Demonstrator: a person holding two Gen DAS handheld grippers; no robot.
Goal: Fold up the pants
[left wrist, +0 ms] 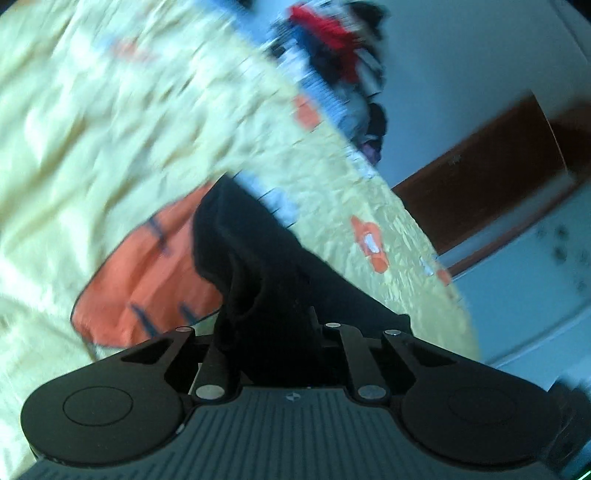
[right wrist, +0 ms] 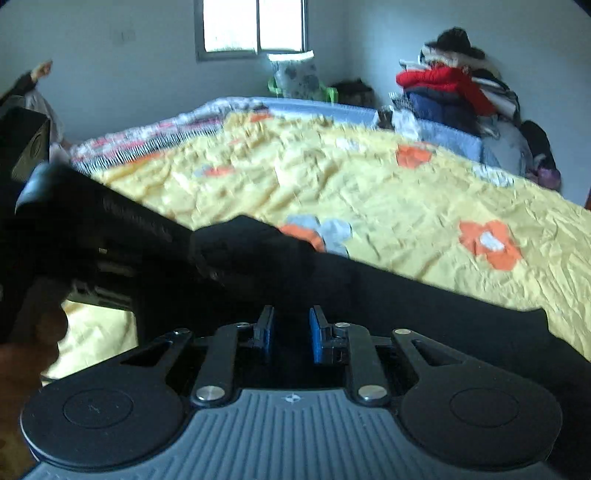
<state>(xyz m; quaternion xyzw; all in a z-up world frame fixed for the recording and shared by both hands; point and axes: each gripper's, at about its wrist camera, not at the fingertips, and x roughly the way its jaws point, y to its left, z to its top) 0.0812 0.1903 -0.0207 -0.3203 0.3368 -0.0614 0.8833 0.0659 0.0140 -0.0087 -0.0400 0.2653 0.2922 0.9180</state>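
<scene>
Two grippers are both on the black pants, over a bed with a yellow quilt that serves as landmark for everything else.

From the left wrist view, the left gripper has its jaws drawn in narrow, with a bunch of the pants gathered between them; the fingertips are buried in the dark cloth. The fabric rises off the yellow quilt and hides part of a large orange flower print on it. This picture is blurred. Past the quilt's far edge stand a heap of clothes and a brown door.

From the right wrist view, the right gripper shows its blue pads close together with dark cloth between them, so it appears to pinch the pants too. They stretch as a taut dark band across the quilt's near side, towards the other gripper at the left edge. A window and the heap of clothes lie beyond the quilt.

Judging by this, the step in hand is lifting the pants by one edge, ready to spread or double them. Next both holds should carry the cloth evenly over the quilt and lay it flat. The quilt looks free of obstacles; a slack or uneven pull is the main risk.
</scene>
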